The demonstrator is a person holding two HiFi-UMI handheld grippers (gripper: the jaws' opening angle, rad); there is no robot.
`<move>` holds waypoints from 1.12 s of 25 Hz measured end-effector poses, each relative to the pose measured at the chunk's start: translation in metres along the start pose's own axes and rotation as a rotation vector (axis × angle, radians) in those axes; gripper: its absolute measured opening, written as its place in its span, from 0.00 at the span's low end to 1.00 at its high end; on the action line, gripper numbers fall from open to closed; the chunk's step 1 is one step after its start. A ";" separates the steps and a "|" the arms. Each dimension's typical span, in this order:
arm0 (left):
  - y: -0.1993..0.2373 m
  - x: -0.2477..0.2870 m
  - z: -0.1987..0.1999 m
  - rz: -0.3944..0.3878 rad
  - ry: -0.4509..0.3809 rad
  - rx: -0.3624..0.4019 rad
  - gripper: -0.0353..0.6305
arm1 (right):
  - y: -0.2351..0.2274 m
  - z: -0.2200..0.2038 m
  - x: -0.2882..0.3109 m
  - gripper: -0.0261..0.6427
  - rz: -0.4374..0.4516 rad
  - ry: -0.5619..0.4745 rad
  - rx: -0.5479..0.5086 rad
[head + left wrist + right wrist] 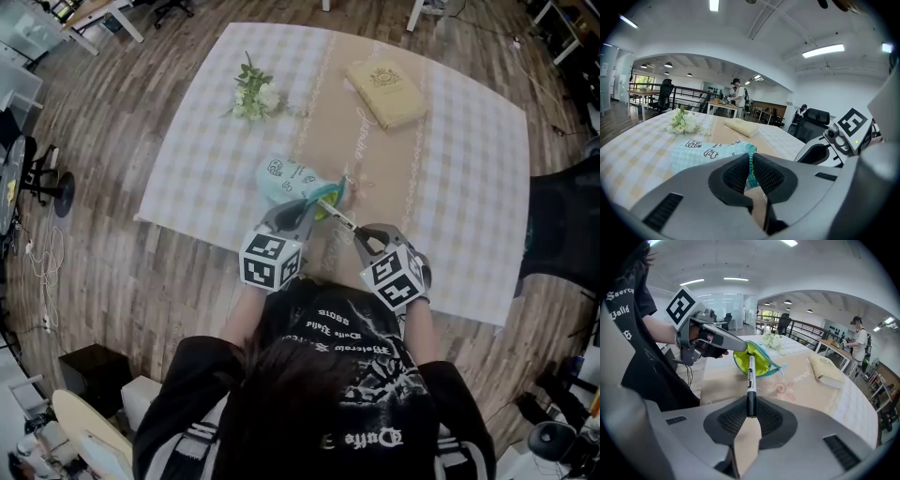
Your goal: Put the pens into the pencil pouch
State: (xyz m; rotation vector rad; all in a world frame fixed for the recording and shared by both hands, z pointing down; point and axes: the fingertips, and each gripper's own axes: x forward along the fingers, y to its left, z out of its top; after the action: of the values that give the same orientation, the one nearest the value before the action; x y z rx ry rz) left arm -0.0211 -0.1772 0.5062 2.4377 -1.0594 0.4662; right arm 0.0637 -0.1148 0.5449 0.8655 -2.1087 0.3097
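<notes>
1. Near the 6 o'clock edge of the bench (469, 197), a soft mint-blue fabric pencil pouch (284, 176) with cartoon prints lies on a tan runner (375, 150). Its long axis runs from 10 to 4 o'clock, and its lime-lined, teal-zipped mouth faces 4 o'clock.
2. The left tongs (751, 171) are clamped on the zip rim of that mouth.
3. The right tongs (751, 412) grip the black rear end of a slim, cylindrical black-and-white marker pen (751, 376). The pen points toward 10 o'clock with its far end at the pouch's opening; whether it is inside, I cannot tell.
4. Pale checked cloth (197, 141) lies open at 3 and 9 o'clock. A bunch of white flowers (253, 94) at 11 o'clock and a cream rectangular book (386, 92) at 1 o'clock sit well apart from the pouch.
</notes>
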 end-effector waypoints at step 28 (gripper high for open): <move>-0.005 -0.003 -0.015 -0.021 0.042 0.019 0.11 | 0.018 0.054 0.058 0.14 0.057 0.001 -0.090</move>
State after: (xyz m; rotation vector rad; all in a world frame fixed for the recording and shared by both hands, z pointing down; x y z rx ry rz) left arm -0.0217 -0.1646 0.5160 2.4421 -1.0154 0.5200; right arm -0.0063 -0.1553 0.5563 0.7537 -2.1323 0.2428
